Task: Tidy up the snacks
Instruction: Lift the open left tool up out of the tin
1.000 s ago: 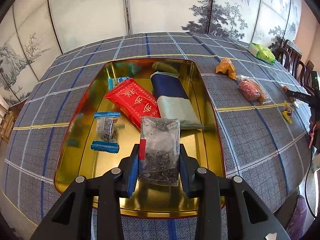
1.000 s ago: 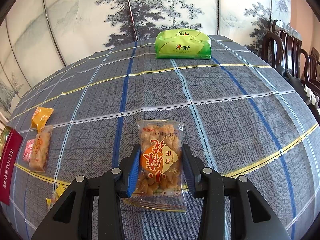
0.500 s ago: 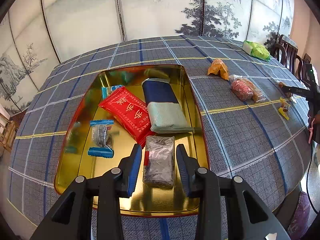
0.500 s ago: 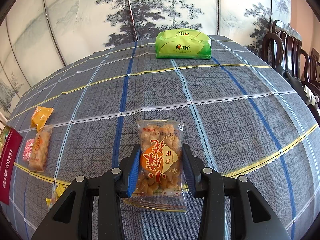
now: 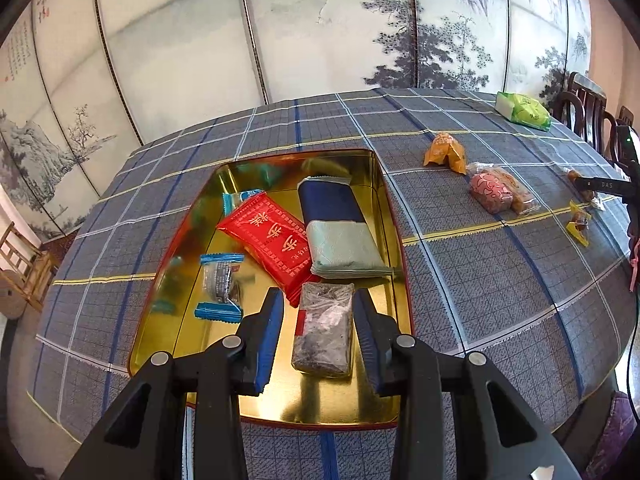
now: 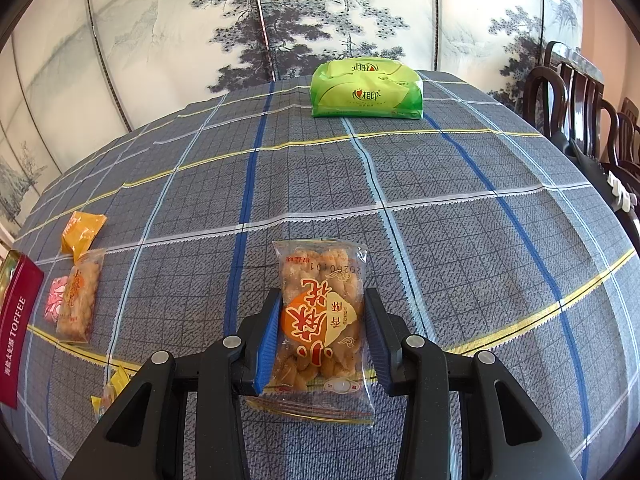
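A gold tin tray (image 5: 320, 396) with a red rim lies on the checked tablecloth. In it are a red packet (image 5: 272, 240), a blue and pale green packet (image 5: 340, 228), a blue-ended candy (image 5: 219, 284) and a clear packet of dark bits (image 5: 324, 332). My left gripper (image 5: 317, 300) hovers open above that dark packet, with gaps on both sides. My right gripper (image 6: 320, 312) is shut on a clear packet of fried twists (image 6: 320, 276), its lower end at the cloth. The tray's red side (image 6: 18, 328) shows at the far left of the right wrist view.
Loose on the cloth right of the tray are an orange packet (image 5: 446, 152), a pink packet (image 5: 490, 192) beside another twist packet (image 6: 78, 296), and yellow candies (image 5: 578, 226). A green tissue pack (image 6: 366, 88) sits at the far edge. Dark wooden chairs (image 6: 568, 92) stand at the right.
My left gripper let go of the dark packet, which now lies flat in the tray, and the gripper has drawn up and back. The right gripper and its twist packet have not moved.
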A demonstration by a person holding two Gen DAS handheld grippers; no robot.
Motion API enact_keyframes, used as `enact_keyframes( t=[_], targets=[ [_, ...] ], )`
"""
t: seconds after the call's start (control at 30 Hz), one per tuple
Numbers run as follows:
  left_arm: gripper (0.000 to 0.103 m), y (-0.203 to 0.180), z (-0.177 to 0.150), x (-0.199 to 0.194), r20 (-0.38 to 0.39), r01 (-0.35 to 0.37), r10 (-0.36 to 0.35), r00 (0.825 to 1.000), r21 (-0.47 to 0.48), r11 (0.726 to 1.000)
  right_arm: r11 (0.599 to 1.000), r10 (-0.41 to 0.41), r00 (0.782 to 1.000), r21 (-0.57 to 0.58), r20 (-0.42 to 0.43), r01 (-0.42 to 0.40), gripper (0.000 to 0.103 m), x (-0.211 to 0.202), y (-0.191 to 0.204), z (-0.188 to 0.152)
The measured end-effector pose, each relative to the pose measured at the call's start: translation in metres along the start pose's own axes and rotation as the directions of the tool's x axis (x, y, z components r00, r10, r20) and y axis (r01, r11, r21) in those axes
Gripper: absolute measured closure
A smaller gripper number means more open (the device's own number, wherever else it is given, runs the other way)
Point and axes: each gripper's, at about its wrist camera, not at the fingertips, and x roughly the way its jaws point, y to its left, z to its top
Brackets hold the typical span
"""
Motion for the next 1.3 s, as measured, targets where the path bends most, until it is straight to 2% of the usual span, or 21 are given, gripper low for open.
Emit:
enact_keyframes(
  t=[0.17,0.23,0.27,0.57,0.73,0.97,1.1,1.3],
  targets=[
    [0.067,0.004,0.000,-0.007,0.016,-0.032,0.032,0.999,-0.011,0.999,1.000,0.005,1.000,-0.008,0.001,-0.005,0.062,-0.001,0.000,-0.001],
    [0.058,0.006,0.000,-0.010,0.028,-0.064,0.064,0.998,-0.013,0.998,1.000,0.007,1.000,-0.021,-0.001,-0.007,0.062,-0.002,0.002,-0.003],
    [0.057,0.007,0.000,-0.011,0.035,-0.073,0.074,0.997,-0.015,0.997,1.000,0.015,1.000,-0.022,-0.002,-0.015,0.062,-0.004,0.002,-0.005],
    [0.055,0.018,-0.001,-0.017,0.047,-0.120,0.122,0.991,-0.046,0.992,0.994,0.107,0.994,-0.010,0.001,-0.107,0.063,-0.036,0.019,-0.030],
    [0.049,0.025,-0.006,-0.021,0.061,-0.140,0.144,0.988,-0.064,0.988,0.985,0.170,0.985,0.022,0.011,-0.170,0.063,-0.060,0.027,-0.047],
    [0.047,0.036,-0.013,-0.026,0.071,-0.148,0.155,0.985,-0.090,0.985,0.968,0.249,0.968,0.012,0.010,-0.249,0.063,-0.085,0.057,-0.061],
    [0.040,0.050,-0.018,-0.027,0.069,-0.165,0.175,0.982,-0.133,0.977,0.958,0.287,0.958,-0.013,0.007,-0.287,0.063,-0.095,0.081,-0.064],
    [0.038,0.063,-0.027,-0.029,0.060,-0.176,0.187,0.980,-0.163,0.971,0.944,0.325,0.946,-0.059,-0.006,-0.325,0.063,-0.102,0.115,-0.065]
  ],
)
